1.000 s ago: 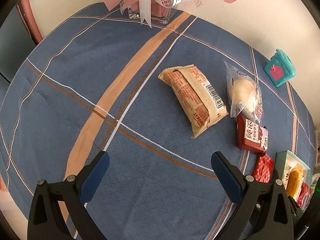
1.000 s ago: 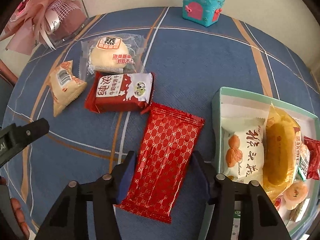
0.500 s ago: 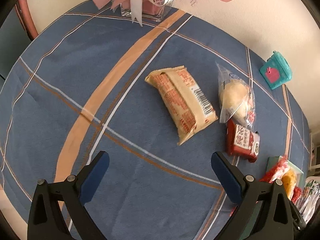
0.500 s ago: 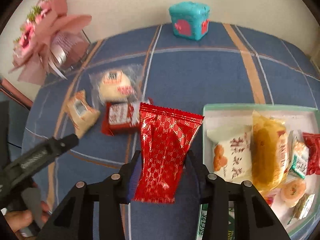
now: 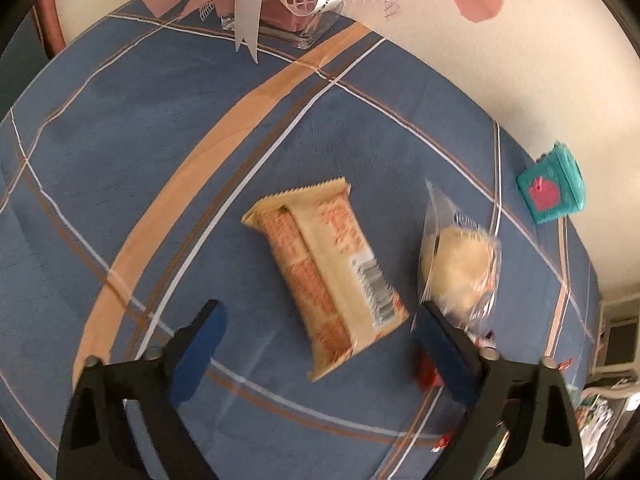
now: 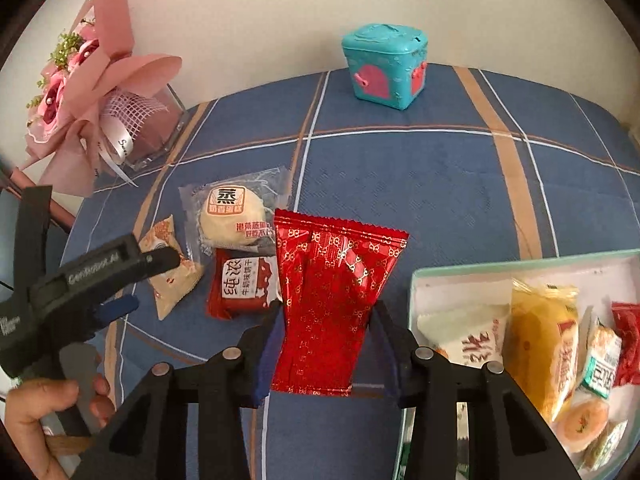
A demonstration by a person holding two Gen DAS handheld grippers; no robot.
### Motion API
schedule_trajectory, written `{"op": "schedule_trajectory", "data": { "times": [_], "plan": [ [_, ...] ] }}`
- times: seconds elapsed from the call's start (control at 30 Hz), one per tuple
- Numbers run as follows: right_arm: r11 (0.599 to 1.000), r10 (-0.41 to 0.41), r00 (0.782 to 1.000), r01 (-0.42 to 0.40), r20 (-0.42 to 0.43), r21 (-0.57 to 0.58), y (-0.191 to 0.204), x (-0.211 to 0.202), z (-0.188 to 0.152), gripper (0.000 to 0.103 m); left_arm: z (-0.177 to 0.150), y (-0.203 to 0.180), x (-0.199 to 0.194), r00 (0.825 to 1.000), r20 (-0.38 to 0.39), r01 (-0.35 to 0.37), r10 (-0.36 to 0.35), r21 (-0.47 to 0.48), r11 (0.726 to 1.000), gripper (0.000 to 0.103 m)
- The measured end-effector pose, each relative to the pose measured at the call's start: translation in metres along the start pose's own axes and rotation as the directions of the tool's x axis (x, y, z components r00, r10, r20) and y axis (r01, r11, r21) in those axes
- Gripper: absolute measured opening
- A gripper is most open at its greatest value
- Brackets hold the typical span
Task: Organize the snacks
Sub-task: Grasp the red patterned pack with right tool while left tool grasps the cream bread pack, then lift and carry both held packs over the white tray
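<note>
My right gripper (image 6: 326, 316) is shut on a shiny red snack packet (image 6: 332, 296) and holds it above the blue tablecloth, just left of the teal tray (image 6: 416, 280) filled with several snacks. My left gripper (image 5: 316, 328) is open and empty, its fingers on either side of the near end of a beige snack pack (image 5: 328, 276), which also shows in the right wrist view (image 6: 170, 272). A clear-wrapped round bun (image 5: 460, 272) (image 6: 232, 216) and a dark red milk-biscuit pack (image 6: 244, 288) lie beside it.
A pink bouquet in a glass vase (image 6: 100, 112) stands at the back left of the table. A teal toy box (image 6: 386, 68) (image 5: 554, 188) stands at the back near the wall. The left gripper's body (image 6: 80, 280) shows in the right wrist view.
My right gripper lifted the red packet off the cloth and raised it. My left gripper moved forward, so the beige pack now lies between its open fingers.
</note>
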State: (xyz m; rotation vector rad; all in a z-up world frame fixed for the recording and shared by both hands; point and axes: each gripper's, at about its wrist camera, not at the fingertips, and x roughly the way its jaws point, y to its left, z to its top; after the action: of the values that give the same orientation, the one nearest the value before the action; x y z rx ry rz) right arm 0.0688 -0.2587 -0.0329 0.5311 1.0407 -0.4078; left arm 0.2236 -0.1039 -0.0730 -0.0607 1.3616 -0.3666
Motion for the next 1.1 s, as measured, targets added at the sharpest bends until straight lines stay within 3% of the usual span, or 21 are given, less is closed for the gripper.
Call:
{"op": "schedule_trajectory", "data": {
  "times": [0.13,0.27,0.5,0.83,1.1],
  "plan": [
    [1.0,0.001,1.0,-0.001,-0.015,0.012,-0.004,0.009,0.002,0.045,0.01,0.0,0.009,1.0,-0.009,0.008,-0.009,-0.022,1.0,0.075],
    [1.0,0.009,1.0,-0.009,-0.019,0.019,-0.008,0.01,0.001,0.045,0.012,-0.003,0.011,0.999,-0.004,0.036,-0.036,-0.025,0.999,0.056],
    [1.0,0.019,1.0,-0.018,-0.019,0.022,-0.008,0.002,-0.003,0.045,-0.012,-0.007,-0.007,0.999,0.032,0.046,-0.044,-0.041,0.998,0.04],
    [0.999,0.038,0.999,-0.038,-0.017,0.012,-0.005,-0.022,-0.022,0.044,-0.058,0.007,-0.034,0.995,0.055,0.089,-0.083,-0.108,0.99,0.038],
    [0.998,0.064,0.998,-0.064,0.004,0.005,-0.001,-0.045,-0.04,0.044,-0.092,0.007,-0.067,0.989,0.073,0.134,-0.128,-0.088,0.987,0.035]
  ]
}}
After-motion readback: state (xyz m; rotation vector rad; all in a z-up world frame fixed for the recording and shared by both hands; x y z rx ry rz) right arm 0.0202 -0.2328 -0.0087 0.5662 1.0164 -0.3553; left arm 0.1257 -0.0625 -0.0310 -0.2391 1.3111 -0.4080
